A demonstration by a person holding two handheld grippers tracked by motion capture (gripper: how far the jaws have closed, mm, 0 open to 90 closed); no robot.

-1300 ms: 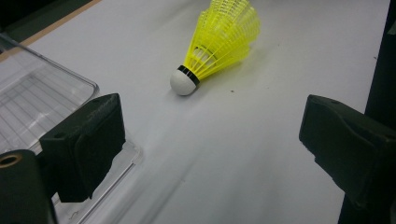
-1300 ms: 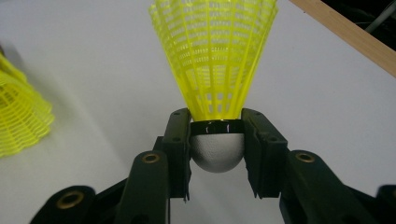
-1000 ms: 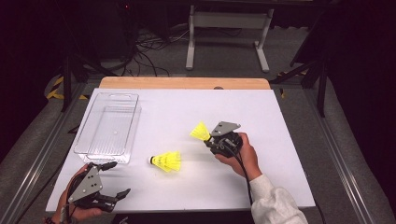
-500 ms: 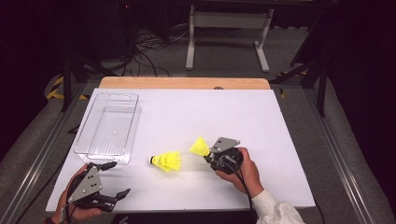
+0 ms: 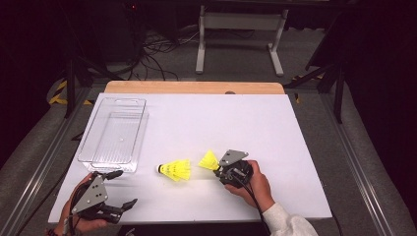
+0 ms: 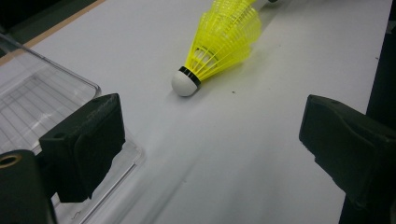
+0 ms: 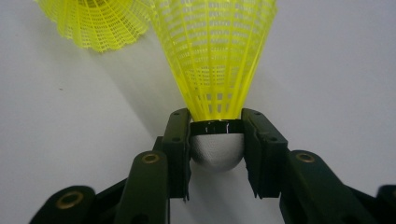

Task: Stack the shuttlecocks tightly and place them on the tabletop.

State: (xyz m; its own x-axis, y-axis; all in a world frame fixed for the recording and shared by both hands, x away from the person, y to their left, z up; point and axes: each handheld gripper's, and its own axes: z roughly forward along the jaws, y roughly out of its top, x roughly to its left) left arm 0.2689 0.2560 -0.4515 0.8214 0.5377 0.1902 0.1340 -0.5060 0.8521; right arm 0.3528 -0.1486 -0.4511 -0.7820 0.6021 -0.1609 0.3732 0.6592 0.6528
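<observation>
Two yellow shuttlecocks: I clamp one (image 7: 215,70) by its cork in my right gripper (image 7: 217,140), skirt pointing away so it won't crush, low over the table's (image 5: 295,128) near edge. The other shuttlecock (image 5: 175,169) lies just beside it; my left gripper (image 5: 114,192) waits wide apart at the near-left corner, by the clear tray (image 5: 93,142)
</observation>
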